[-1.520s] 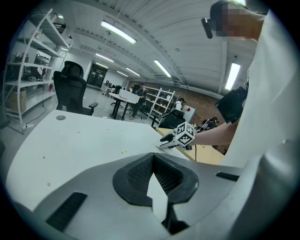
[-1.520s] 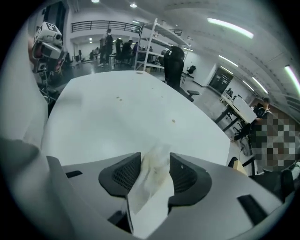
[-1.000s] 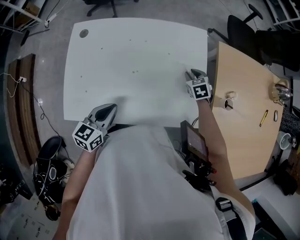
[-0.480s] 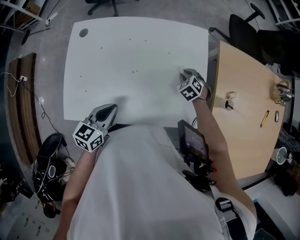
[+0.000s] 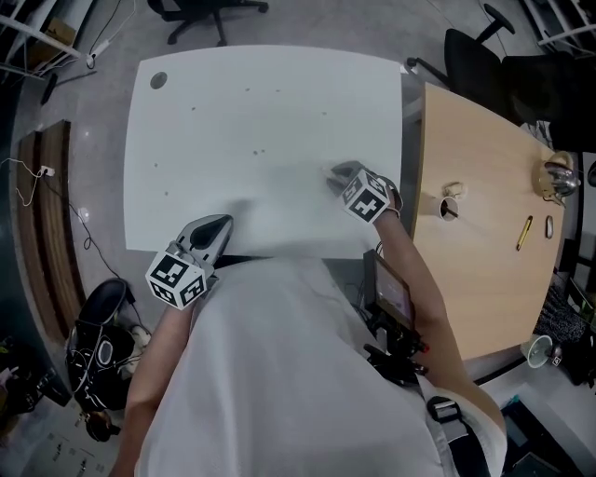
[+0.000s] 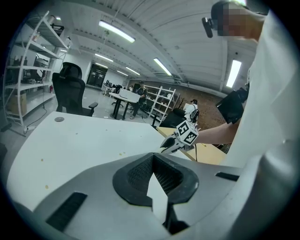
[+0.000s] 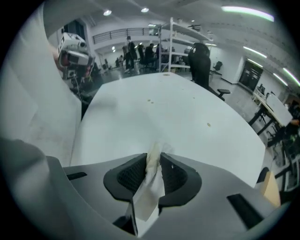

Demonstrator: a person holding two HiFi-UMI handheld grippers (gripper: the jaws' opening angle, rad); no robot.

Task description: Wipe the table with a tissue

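Note:
The white table [image 5: 261,102] carries a few small crumbs [image 5: 256,152]. My right gripper [image 5: 332,172] points steeply down at the table's near right part. It is shut on a crumpled white tissue [image 7: 151,180], which sticks out past the tips [image 7: 153,157]. Its jaws have just been closing, with the tissue between them. Crumbs [image 7: 150,101] lie ahead of it. My left gripper [image 5: 222,224] rests at the table's near edge, its tips meeting [image 6: 152,157] with nothing between them. The left gripper view also shows the right gripper [image 6: 176,140] over the table.
A wooden desk [image 5: 484,214] adjoins the table on the right, with a pen [image 5: 524,233] and small items. Office chairs [image 5: 200,11] stand beyond the far edge. A cable hole [image 5: 158,80] marks the far left corner. Bags and cables [image 5: 102,345] lie on the floor left.
The right gripper has slid left and nearer across the table while rolling. The left gripper has stayed put.

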